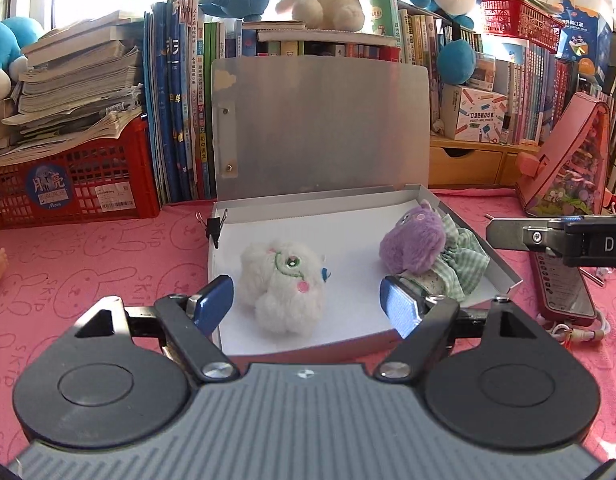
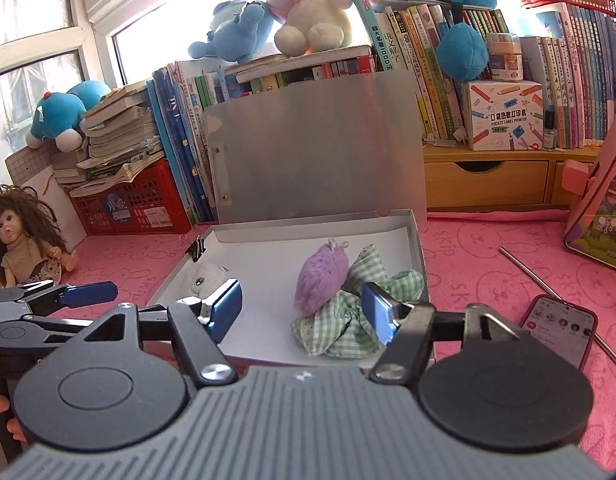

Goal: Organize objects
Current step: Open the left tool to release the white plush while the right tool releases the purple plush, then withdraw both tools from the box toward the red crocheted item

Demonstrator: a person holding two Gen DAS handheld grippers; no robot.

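Inside open grey box (image 1: 504, 276) on pink cloth (image 1: 87, 256): white plush (image 1: 283, 288) lying left, purple plush (image 1: 414, 242) leaning on green gingham fabric (image 1: 464, 262) right. Holding left gripper (image 1: 306, 306) spread, empty, white plush just ahead. Keeping right gripper (image 2: 303, 312) spread, empty, nearer purple plush. White plush half hidden behind right finger.

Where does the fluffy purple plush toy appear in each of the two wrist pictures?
Left wrist: purple plush toy lies right of centre, in the open grey box, on a green checked cloth.
Right wrist: it lies just right of centre, on that cloth.
Shared landmark: black binder clip on the box's left wall.
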